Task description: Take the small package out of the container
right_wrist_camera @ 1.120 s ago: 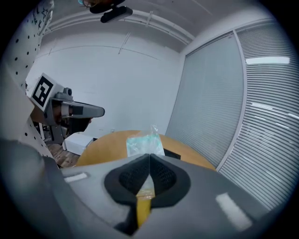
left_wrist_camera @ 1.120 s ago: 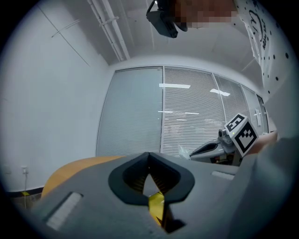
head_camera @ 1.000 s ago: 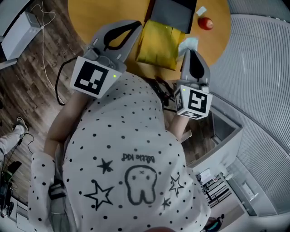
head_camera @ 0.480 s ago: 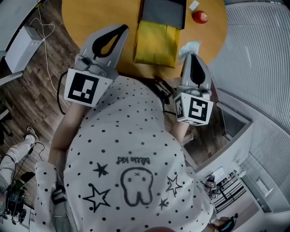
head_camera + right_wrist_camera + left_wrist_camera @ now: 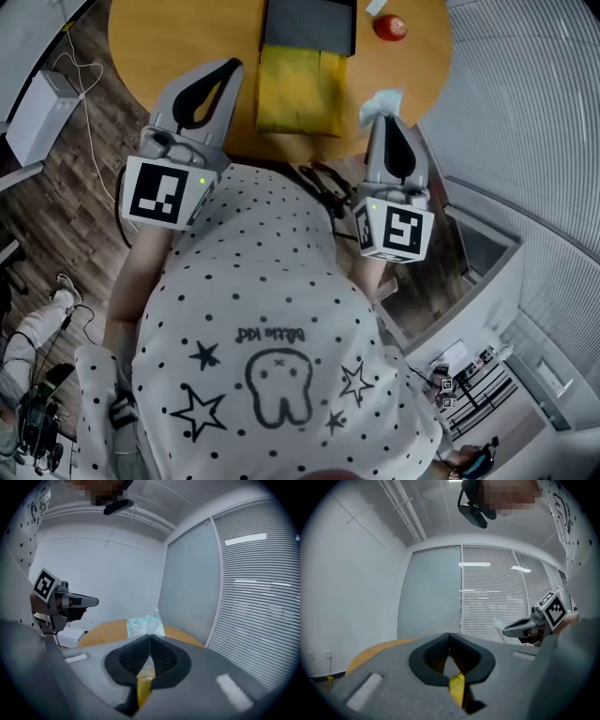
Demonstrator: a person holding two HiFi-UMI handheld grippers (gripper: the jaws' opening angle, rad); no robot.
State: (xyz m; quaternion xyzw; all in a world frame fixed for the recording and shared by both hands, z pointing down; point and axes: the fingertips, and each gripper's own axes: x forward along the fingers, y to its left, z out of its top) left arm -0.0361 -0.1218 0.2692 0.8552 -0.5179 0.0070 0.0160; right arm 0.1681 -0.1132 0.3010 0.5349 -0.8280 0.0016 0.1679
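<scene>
Gripping the small package (image 5: 380, 99) in the clamped right tool (image 5: 385, 118), at 4 o'clock of the bench (image 5: 169, 37).
Showing the left tool (image 5: 229, 67) closed on nothing at 8 o'clock, with the yellow envelope (image 5: 291, 94) against the dark container (image 5: 309, 23) at 12 o'clock.

Bright, even indoor light. Glare streaks on blinds (image 5: 262, 588), right side of right gripper view. Both gripper views fisheye, dark corners, foreground blurred. Head view edges bowed.
</scene>
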